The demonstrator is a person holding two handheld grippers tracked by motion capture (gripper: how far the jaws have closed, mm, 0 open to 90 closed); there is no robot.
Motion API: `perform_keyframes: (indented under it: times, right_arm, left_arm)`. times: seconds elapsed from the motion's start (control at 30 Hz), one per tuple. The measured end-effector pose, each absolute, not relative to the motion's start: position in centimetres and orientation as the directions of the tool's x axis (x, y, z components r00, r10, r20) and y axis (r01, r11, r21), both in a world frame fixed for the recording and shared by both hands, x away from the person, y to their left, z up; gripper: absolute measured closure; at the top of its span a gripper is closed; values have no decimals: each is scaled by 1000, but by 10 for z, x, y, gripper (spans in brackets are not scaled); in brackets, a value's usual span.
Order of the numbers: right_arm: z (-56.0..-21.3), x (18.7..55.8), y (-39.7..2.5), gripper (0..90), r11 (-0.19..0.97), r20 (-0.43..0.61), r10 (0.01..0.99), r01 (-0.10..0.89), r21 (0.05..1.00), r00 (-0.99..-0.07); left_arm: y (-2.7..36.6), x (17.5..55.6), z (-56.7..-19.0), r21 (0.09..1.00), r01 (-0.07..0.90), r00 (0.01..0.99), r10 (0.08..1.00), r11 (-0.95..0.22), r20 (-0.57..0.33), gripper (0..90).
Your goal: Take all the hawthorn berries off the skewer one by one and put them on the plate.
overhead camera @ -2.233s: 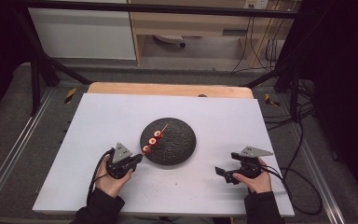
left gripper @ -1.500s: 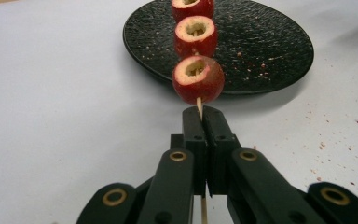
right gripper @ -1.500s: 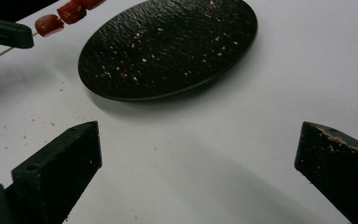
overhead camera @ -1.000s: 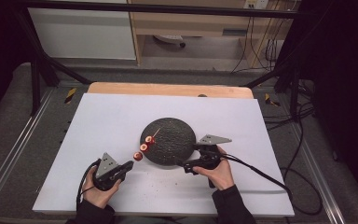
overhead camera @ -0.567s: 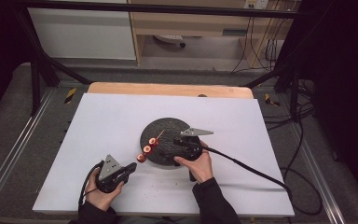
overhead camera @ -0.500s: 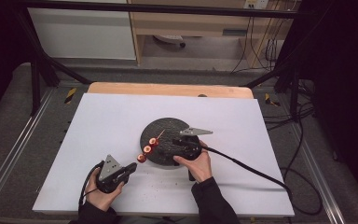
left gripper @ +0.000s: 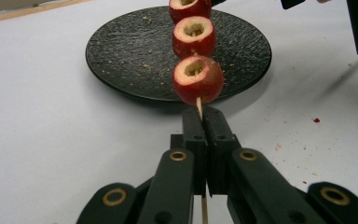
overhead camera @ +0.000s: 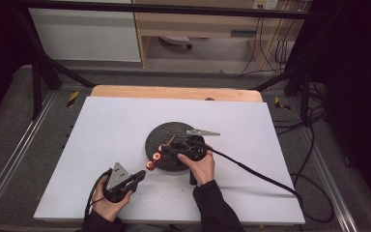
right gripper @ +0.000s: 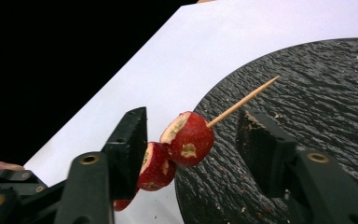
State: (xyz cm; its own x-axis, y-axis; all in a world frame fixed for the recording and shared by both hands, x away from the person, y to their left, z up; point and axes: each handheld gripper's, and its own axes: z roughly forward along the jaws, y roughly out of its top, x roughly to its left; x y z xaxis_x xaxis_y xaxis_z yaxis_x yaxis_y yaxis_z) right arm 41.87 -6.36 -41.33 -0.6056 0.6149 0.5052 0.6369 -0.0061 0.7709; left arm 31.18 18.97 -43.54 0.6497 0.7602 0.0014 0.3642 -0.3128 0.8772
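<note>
Left tongs (left gripper: pixel 204 140) are clenched on the thin wooden skewer (left gripper: pixel 199 106), just under three red cored fruit pieces (left gripper: pixel 197 79) above the round black slate plate (left gripper: pixel 121 51). Right tongs (right gripper: pixel 191 140) are released around the top piece. I would close them gently and pull straight along the stick. Lowest fruit sits half hidden behind the right jaw.

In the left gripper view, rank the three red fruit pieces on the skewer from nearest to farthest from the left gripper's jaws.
1. Bottom fruit piece, just above the left gripper, which is clamped on the skewer.
2. Middle fruit piece, over the black plate.
3. Top fruit piece, at the view's upper edge.
</note>
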Motion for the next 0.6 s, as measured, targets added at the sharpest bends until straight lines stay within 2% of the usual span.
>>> perform_keyframes:
  times: [0.1, 0.3, 0.53, 0.6]
  right_arm:
    - [-415, 419, -63, 465, -2, 500, 626, 640, 769, -598]
    - [-418, 420, -60, 467, -40, 567, 606, 690, 723, -558]
    - [-419, 420, -59, 608, -55, 602, 587, 716, 696, -541]
    - [-418, 420, -60, 616, -55, 609, 582, 721, 691, -539]
  left_arm:
    - [190, 311, -435, 879, 360, 650, 760, -312, 4, 883]
    - [188, 309, -434, 885, 347, 657, 754, -309, 6, 883]
    - [186, 308, -435, 886, 345, 660, 751, -310, 6, 883]
    - [187, 308, -435, 887, 343, 660, 751, -309, 7, 883]
